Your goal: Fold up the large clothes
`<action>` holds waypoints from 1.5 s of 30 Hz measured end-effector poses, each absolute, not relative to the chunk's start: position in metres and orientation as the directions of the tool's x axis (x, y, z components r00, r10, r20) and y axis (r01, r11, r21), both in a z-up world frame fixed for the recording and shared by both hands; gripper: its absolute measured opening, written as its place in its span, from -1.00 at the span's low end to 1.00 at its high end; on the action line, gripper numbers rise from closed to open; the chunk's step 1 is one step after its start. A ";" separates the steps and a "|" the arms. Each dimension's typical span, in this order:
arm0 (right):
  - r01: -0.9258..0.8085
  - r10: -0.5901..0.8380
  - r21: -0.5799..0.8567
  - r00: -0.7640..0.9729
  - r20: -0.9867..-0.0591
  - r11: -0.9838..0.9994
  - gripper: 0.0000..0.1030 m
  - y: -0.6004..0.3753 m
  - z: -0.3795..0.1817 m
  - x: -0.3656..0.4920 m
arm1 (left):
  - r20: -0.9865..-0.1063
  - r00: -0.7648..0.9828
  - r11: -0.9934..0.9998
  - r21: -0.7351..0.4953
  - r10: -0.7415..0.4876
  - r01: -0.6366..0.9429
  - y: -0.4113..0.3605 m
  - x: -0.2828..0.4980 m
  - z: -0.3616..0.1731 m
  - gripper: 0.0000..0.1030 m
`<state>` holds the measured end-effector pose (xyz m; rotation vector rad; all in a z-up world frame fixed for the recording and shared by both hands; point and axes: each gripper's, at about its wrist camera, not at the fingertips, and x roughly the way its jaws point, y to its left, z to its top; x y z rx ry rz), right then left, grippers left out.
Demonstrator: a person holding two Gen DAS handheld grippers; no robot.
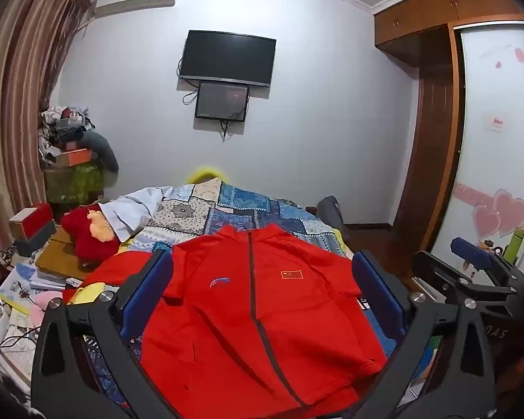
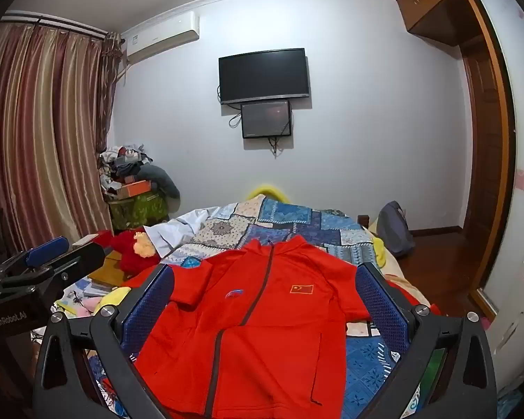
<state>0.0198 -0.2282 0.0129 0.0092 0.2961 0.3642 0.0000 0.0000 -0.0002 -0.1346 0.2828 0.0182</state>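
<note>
Both my grippers, left gripper (image 1: pixel 262 279) and right gripper (image 2: pixel 265 289), gaping, empty above red jacket (image 1: pixel 258 314). Risk: pinching patchwork quilt (image 1: pixel 227 209) along with sleeve.

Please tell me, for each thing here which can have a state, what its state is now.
red jacket: spread flat on the bed, front up, zipped, unfolded.
left gripper: open, holding nothing.
right gripper: open, holding nothing.
television: screen dark.
curtain: drawn shut.
</note>
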 end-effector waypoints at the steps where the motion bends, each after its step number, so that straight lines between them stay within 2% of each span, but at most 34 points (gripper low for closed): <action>1: -0.349 0.352 0.063 0.891 -0.285 0.935 1.00 -0.228 0.013 0.020 | -0.282 0.959 0.991 -0.131 -0.005 -0.034 0.000 0.000 -0.001 1.00; 4: -0.347 0.349 0.062 0.892 -0.286 0.936 1.00 -0.228 0.013 0.020 | -0.290 0.957 0.988 -0.146 0.002 -0.046 0.002 0.001 0.000 1.00; 5: -0.348 0.351 0.063 0.891 -0.287 0.935 1.00 -0.228 0.013 0.021 | -0.318 0.948 0.985 -0.163 0.001 -0.055 0.008 0.007 -0.002 1.00; 11: -0.348 0.351 0.063 0.891 -0.288 0.935 1.00 -0.228 0.013 0.021 | -0.278 0.960 0.988 -0.134 0.039 -0.079 0.003 0.002 -0.003 1.00; 45: -0.349 0.351 0.061 0.890 -0.290 0.935 1.00 -0.228 0.014 0.020 | -0.271 0.960 0.993 -0.072 0.068 -0.090 -0.006 0.005 0.000 1.00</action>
